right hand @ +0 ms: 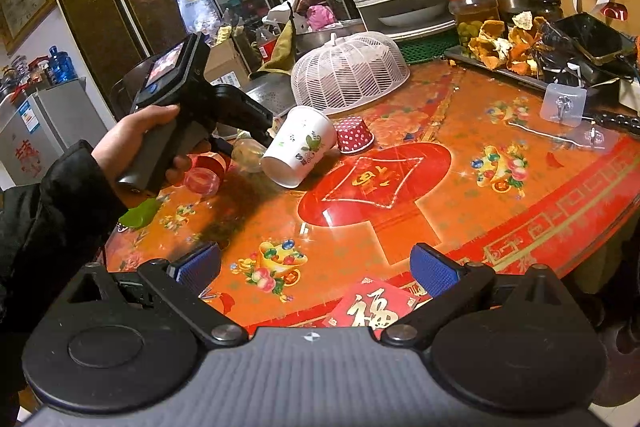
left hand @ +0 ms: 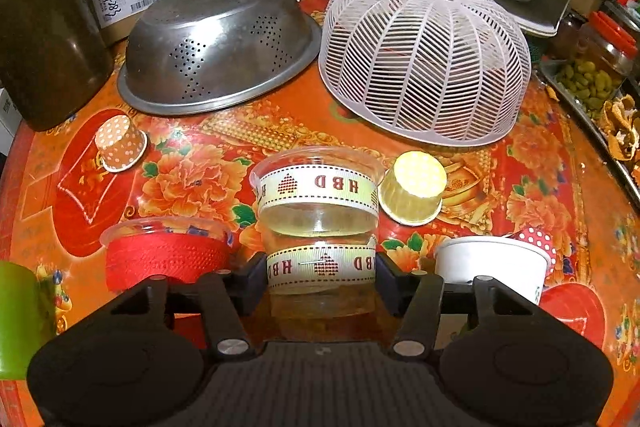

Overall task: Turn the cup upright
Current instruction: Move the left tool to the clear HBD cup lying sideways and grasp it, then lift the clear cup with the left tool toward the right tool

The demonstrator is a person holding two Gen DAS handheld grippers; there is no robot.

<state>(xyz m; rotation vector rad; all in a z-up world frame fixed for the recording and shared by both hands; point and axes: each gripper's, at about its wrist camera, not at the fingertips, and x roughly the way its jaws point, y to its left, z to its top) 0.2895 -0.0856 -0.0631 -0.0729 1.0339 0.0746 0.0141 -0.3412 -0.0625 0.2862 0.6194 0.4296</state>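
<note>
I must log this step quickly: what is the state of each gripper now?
Left gripper: closed on the clear cup with the HBD ribbon.
Right gripper: open, holding nothing, above the table.

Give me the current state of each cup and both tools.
Left tool: shut on ribboned clear cup.
Right tool: open, holding nothing.
Ribboned clear cup: held in the left tool.
Yellow cup: upside down.
Orange dotted cup: upside down.
White paper cup: tipped over.
</note>
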